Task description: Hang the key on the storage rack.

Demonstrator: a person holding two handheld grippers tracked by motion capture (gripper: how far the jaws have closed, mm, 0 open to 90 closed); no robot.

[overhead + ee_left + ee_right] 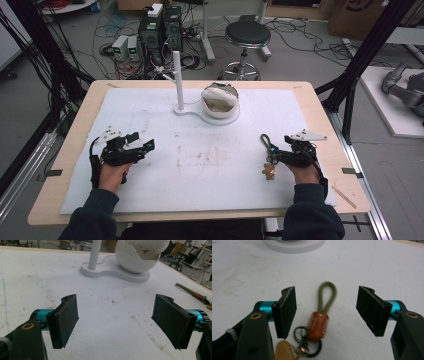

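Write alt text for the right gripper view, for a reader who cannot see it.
The right claw stands open over a keychain lying on the white foam mat: an olive-green cord loop joined to an orange-brown leather sleeve, with dark metal rings and a tan charm below. Neither black pad touches it.

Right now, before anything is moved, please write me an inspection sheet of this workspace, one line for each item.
Surface: white mat on a wooden table, with faint scuffs and stains.
Job's things: keychain with green loop, orange wrap, metal rings and a tan charm, lying flat on the mat.
Clutter: white stand with an upright post and an egg-shaped white holder at the far middle.
Grippers: left gripper open over bare mat; right gripper open, jaws either side of the keychain, pads not touching it.
Cables: a black cable trails from the left gripper.
Surroundings: stool, electronics and loose wires on the floor behind.
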